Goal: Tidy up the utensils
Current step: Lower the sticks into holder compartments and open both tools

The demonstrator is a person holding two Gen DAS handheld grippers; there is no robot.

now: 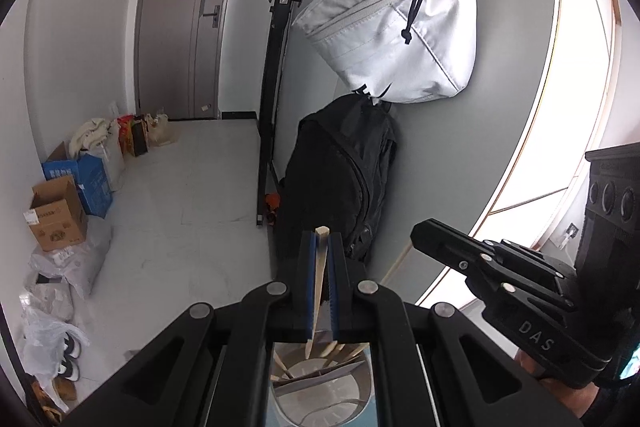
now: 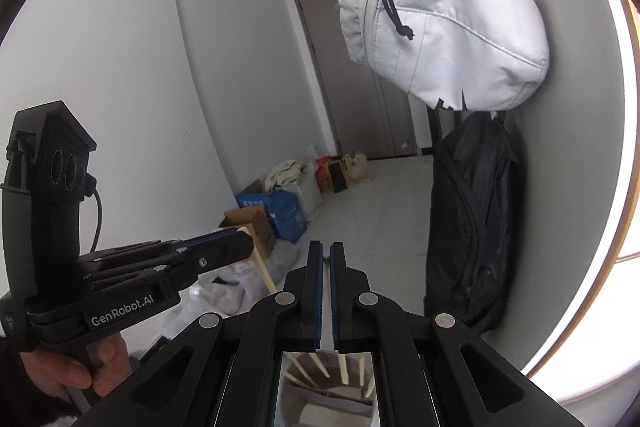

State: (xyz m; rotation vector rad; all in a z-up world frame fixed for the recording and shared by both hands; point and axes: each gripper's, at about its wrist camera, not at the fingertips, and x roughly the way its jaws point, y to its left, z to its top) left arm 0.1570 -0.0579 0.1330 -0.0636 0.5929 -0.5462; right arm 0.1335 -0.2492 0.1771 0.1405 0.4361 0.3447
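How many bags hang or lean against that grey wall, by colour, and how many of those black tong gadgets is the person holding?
White fabric bag: 1
Black backpack: 1
Black hand-held tongs: 2, the left tongs gripping a pale wooden chopstick, and the right tongs
Total: 4

"DAS" marks the right gripper [image 1: 424, 239]; "GenRobot.AI" the left gripper [image 2: 244, 243].

Daylight is flooding in from the overexposed window [image 1: 576, 75] at the right edge, washing out all detail there. The wall [image 2: 120, 75] is receiving soft, even light. Fisheye distortion is bending the edges; dark vignetting is ringing both views. Focus is holding sharp.
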